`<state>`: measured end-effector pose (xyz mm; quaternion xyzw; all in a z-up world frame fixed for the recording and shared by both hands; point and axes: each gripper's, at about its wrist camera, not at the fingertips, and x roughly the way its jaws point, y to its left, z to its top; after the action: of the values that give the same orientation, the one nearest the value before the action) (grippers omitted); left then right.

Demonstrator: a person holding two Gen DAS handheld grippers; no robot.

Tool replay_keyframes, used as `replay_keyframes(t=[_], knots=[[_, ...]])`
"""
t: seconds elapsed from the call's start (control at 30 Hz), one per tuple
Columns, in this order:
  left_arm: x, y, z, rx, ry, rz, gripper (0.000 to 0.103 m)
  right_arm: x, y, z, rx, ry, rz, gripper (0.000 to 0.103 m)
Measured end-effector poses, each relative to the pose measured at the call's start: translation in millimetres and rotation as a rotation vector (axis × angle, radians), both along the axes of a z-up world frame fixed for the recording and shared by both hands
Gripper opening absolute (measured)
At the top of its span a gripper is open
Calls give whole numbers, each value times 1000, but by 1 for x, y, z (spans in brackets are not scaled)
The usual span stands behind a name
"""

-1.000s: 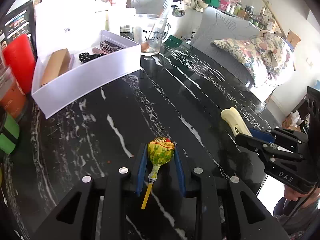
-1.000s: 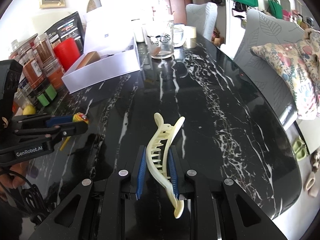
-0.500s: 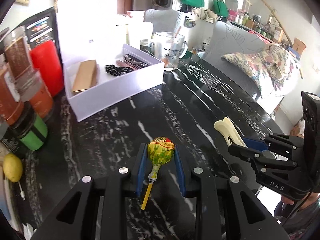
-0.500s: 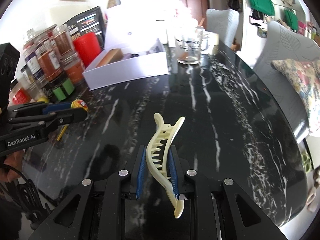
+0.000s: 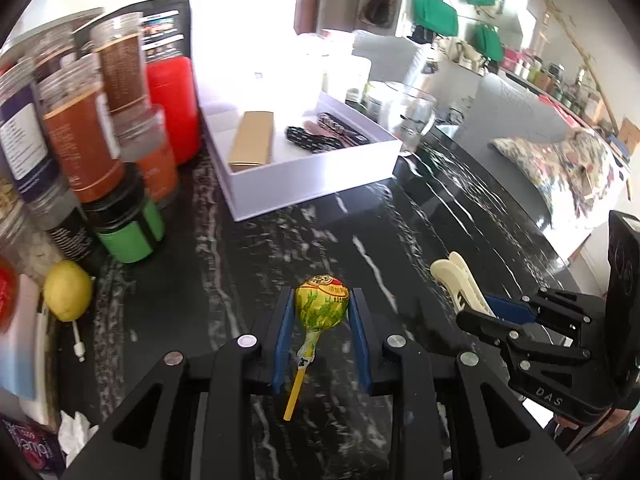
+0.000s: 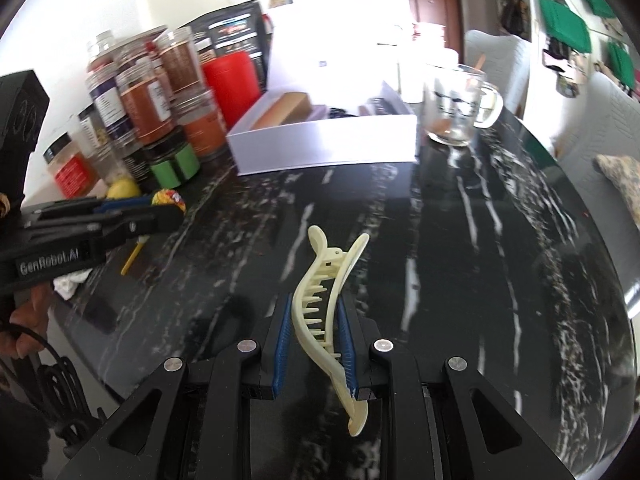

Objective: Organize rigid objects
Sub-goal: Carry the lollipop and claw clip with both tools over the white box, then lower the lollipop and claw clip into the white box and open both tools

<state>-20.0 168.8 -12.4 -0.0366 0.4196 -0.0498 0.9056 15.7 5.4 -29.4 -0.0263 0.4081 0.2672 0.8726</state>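
Note:
My left gripper (image 5: 320, 304) is shut on a yellow-wrapped lollipop (image 5: 321, 307), its yellow stick hanging down between the blue pads. My right gripper (image 6: 314, 312) is shut on a cream hair claw clip (image 6: 322, 304), held lengthwise above the black marble table (image 6: 460, 240). The open white box (image 5: 316, 178) stands ahead, holding a tan carton (image 5: 253, 144) and dark patterned items (image 5: 320, 136). In the left wrist view the right gripper (image 5: 472, 306) with the clip (image 5: 456, 280) is at the right. In the right wrist view the left gripper (image 6: 172, 208) with the lollipop (image 6: 168, 198) is at the left.
Spice jars (image 5: 92, 128), a red canister (image 5: 174, 108) and a green-labelled jar (image 5: 128, 232) crowd the table's left side beside the box. A lemon (image 5: 68, 290) lies near them. A glass mug (image 6: 460, 104) stands right of the box. A chair with a floral cushion (image 5: 560, 164) is beyond the table edge.
Both grippers have moved leftward across the table toward the white box and jars, each keeping its object. The box now looms larger and more central in both views.

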Motion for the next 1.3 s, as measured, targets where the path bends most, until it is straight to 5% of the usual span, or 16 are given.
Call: replay_keyframes(t=[0.5,1.3], knots=[[13,34,28,16,-47,64,27,12,40,27,-12,-72,108,22],[112,43,57,20,-92,70,27,98,62,76,-15,-186,141,22]])
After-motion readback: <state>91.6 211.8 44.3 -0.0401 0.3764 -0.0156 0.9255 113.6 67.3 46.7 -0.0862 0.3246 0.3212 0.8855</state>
